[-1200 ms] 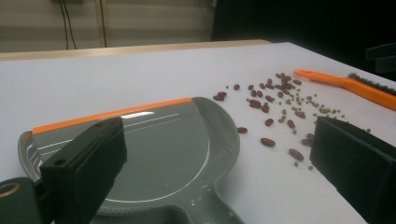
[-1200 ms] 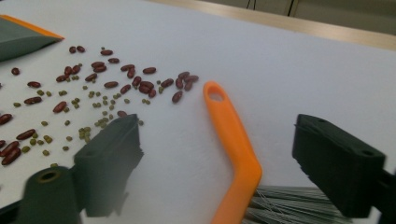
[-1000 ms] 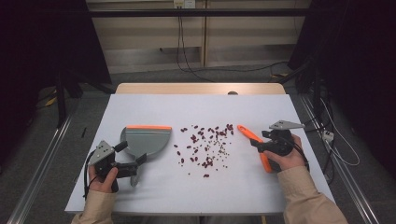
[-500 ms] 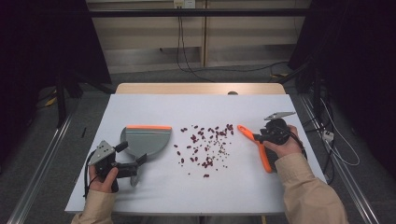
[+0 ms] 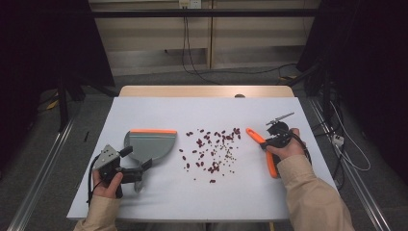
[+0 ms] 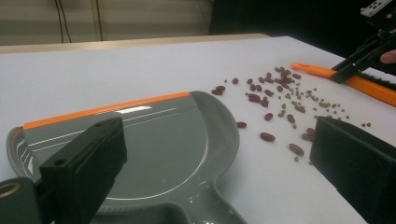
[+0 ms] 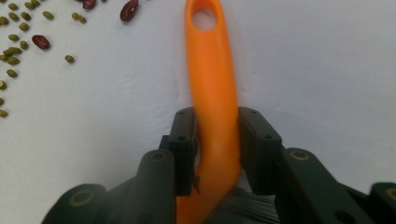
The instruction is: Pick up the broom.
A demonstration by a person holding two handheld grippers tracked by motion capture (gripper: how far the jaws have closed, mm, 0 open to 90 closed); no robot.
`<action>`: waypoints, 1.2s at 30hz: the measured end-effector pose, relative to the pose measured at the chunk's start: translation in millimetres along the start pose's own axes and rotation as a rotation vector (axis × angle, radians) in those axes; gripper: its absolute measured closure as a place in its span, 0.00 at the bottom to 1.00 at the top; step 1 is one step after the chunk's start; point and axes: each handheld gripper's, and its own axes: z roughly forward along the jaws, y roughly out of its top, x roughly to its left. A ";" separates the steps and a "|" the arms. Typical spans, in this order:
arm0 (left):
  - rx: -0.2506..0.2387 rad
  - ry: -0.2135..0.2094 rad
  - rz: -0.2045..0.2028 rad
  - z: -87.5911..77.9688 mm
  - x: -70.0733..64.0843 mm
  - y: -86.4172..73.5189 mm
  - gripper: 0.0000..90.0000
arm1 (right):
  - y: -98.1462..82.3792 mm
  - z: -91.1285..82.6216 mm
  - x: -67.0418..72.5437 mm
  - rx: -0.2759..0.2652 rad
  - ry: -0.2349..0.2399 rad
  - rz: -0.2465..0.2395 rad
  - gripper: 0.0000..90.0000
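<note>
**A:** ok so what's the right gripper [image 5: 273,140] doing here? Looks like it's on that orange brush [image 5: 262,149].

**B:** yep. In the right gripper view the jaws have just been closing and now both pads press against the orange handle [image 7: 212,93], one on each side. Handle runs straight up between them, hanging hole at the far end, dark bristles peeking out at the bottom. The brush lies flat on the white surface [image 5: 159,115], right of the spill.

**A:** and the left gripper [image 5: 137,168]?

**B:** jaws spread wide, nothing clamped. In its own view the grey dustpan [image 6: 154,144] sits between and just beyond the two jaws, handle end pointing toward the camera, orange lip [image 6: 107,109] on the far edge. Can't tell if a jaw actually touches the pan.

**A:** the mess?

**B:** red beans [image 5: 211,144] plus smaller greenish ones [image 6: 299,100], scattered mid-surface between the dustpan and the brush. The pan's inside looks clean, a few beans lie just beside its rim.
</note>
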 end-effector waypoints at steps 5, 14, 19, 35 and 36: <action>-0.005 -0.005 -0.002 2.2 -1.5 0.7 0.04 | 3.0 0.4 0.1 0.021 0.000 -0.003 0.79; -0.016 0.005 -0.004 -1.1 -1.1 1.7 0.04 | 0.1 -4.2 -1.3 -0.025 0.007 -0.014 0.79; -0.019 0.004 -0.001 -1.4 -2.3 2.9 0.04 | -8.6 -28.2 -7.2 -0.166 0.022 0.012 0.80; -0.057 0.031 0.033 -1.1 -12.8 23.6 0.05 | -50.0 -83.3 -9.4 -0.639 0.057 0.073 0.80; -0.056 0.032 0.038 -1.4 -13.6 25.3 0.05 | -51.2 -84.6 -9.5 -0.652 0.057 0.081 0.80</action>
